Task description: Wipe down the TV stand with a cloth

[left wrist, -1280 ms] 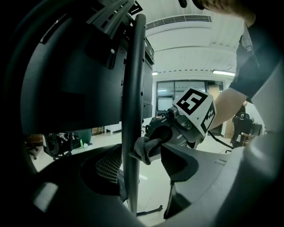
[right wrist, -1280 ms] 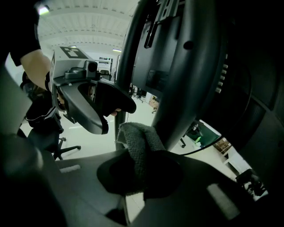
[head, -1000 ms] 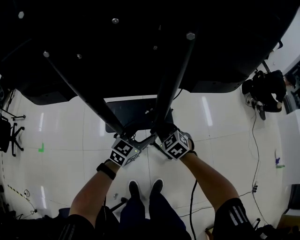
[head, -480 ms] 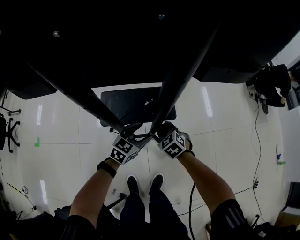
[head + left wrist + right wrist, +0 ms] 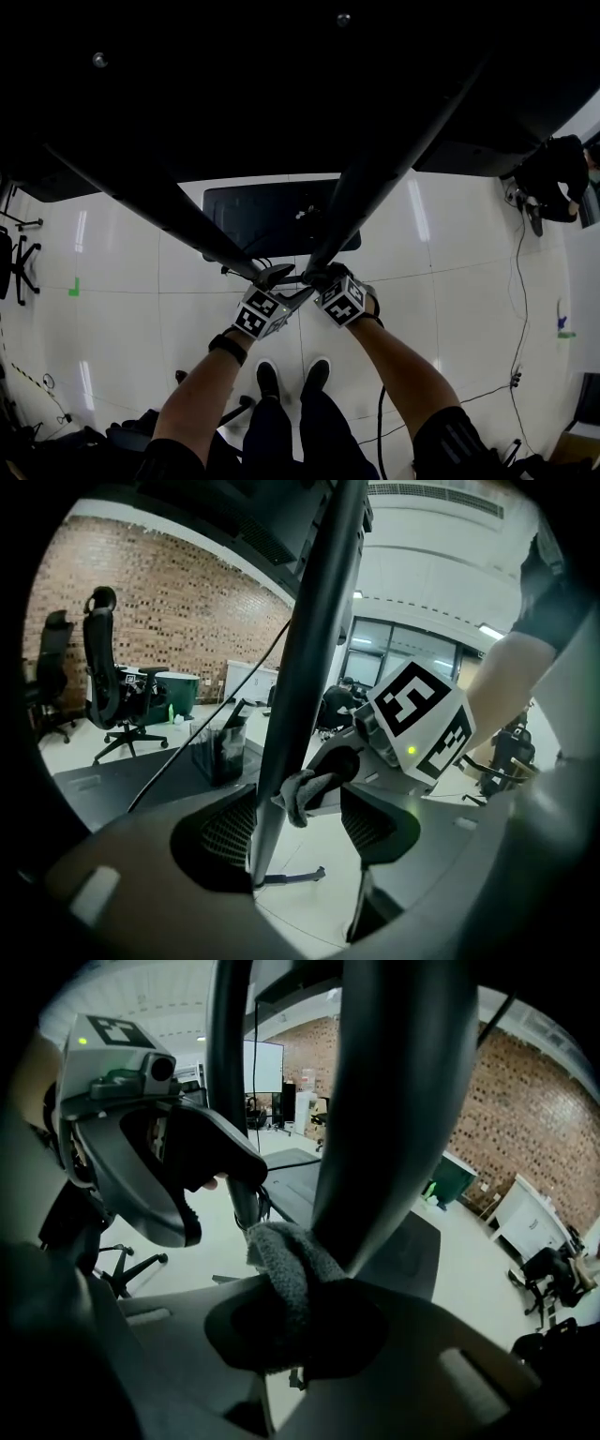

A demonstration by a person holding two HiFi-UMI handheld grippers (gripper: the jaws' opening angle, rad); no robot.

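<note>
Both grippers now sit slightly lower in the head view. The right hand-held gripper (image 5: 300,1324) clenches the cloth (image 5: 284,1279) against a pole (image 5: 394,1101). The left hand-held gripper (image 5: 295,822) straddles another, jaws apart. The cloth looks soft and light, so pinch a bunched fold.

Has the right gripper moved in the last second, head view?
Yes, slightly. The right gripper, shut on the cloth, now sits farther from the base plate, lower in frame, and closer to the left gripper.
</note>
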